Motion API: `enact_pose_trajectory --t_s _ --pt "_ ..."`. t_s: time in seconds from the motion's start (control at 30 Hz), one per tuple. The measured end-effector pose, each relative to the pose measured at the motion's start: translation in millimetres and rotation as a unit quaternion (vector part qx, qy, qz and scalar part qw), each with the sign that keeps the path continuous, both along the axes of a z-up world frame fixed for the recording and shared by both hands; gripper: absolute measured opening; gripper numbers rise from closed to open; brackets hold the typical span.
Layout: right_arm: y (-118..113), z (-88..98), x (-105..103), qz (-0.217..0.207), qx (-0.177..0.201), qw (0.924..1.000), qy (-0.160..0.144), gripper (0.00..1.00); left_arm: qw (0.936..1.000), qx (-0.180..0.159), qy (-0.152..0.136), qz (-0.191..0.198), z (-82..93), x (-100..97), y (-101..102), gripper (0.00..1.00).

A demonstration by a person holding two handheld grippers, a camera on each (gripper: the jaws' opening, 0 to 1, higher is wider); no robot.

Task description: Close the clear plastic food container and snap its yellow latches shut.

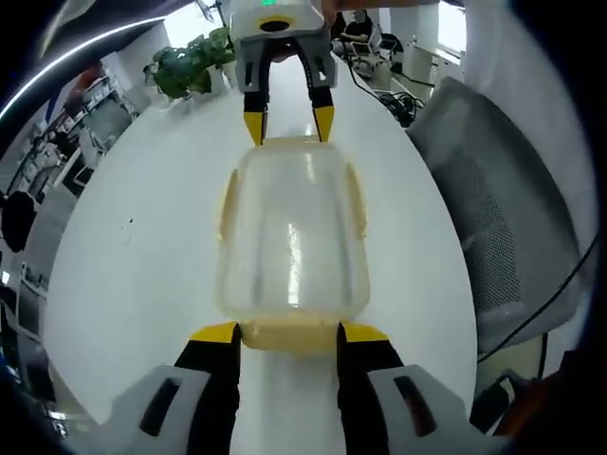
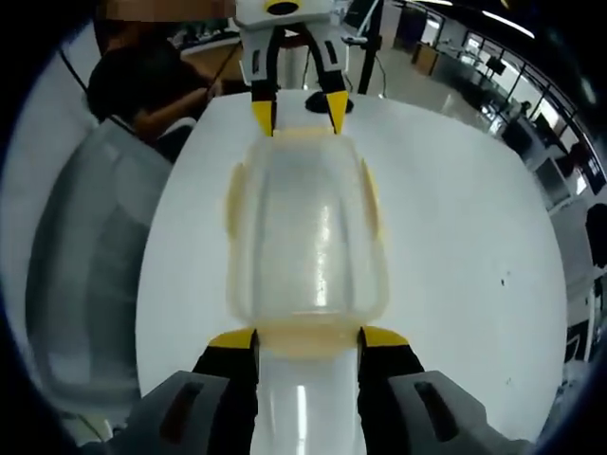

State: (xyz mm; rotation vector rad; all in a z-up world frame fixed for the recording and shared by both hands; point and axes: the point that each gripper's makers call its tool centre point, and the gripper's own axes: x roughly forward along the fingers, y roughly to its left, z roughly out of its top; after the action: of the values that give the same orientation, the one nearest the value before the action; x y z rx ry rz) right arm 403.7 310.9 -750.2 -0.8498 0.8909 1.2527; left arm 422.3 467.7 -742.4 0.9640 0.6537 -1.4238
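A clear plastic food container (image 1: 292, 237) (image 2: 308, 242) lies lengthwise on the white table (image 1: 133, 256) with its lid on. Yellow latches run along its long sides (image 1: 228, 204) (image 2: 372, 199), and one sits at each end. My left gripper (image 1: 289, 334) is open, its yellow-tipped jaws flanking the near end latch (image 1: 289, 337). At the opposite end, my right gripper (image 2: 308, 339) is open the same way around its end latch (image 2: 308, 343). Each gripper appears across the container in the other's view: the right gripper (image 1: 289, 123) and the left gripper (image 2: 297, 112), jaws apart at the container's rim.
A grey mesh chair (image 1: 493, 218) (image 2: 85, 284) stands close along one side of the table. A potted plant (image 1: 190, 62) sits at the table's far end. A seated person in dark clothes (image 2: 142, 85) is behind the table. Bare tabletop (image 2: 474, 246) surrounds the container.
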Motion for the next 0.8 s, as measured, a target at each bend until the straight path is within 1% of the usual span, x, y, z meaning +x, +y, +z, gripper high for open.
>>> enact_pose_trajectory --t_s 0.27,0.8 --pt "-24 7.3 -6 -0.009 -0.003 0.9999 -0.004 0.39 1.0000 -0.004 -0.002 -0.008 6.4 -2.9 -24 0.39" --pt "-71 10.0 -10 -0.016 -0.012 0.9998 -0.005 0.39 0.9998 -0.005 -0.006 -0.015 10.0 -5.6 -72 0.39"
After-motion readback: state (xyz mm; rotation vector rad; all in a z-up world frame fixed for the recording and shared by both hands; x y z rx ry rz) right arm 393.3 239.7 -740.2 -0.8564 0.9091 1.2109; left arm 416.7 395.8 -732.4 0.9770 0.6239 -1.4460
